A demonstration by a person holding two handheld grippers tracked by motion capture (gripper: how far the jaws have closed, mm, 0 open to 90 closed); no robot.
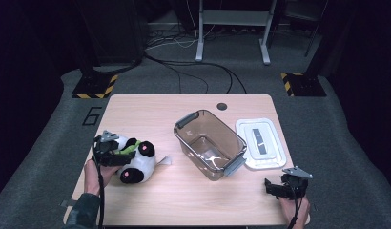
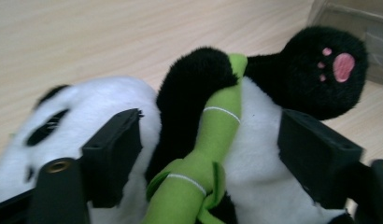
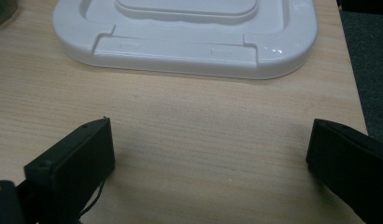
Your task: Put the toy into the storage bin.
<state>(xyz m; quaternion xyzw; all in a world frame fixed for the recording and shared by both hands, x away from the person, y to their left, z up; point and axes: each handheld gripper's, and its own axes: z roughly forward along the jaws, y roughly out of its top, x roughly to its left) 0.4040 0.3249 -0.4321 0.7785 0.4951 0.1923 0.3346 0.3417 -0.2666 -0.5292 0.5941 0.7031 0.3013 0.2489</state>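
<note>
Key relation: since the panda plush (image 2: 189,140) lies between the jaws of my left gripper (image 1: 118,156), the clear plastic bin (image 1: 210,143) to its right is what the move turns on.
Nearer hand: my left, right at the panda; my right is well apart.
Panda: on the surface (image 1: 150,195), left side, its white belly and green bamboo stalk (image 2: 213,135) facing my left gripper.
Left gripper: jaws hugging the panda's flanks; whether the pads truly press, I cannot tell.
Right gripper (image 1: 279,187): released, empty, just before the white lid (image 3: 185,42).
</note>
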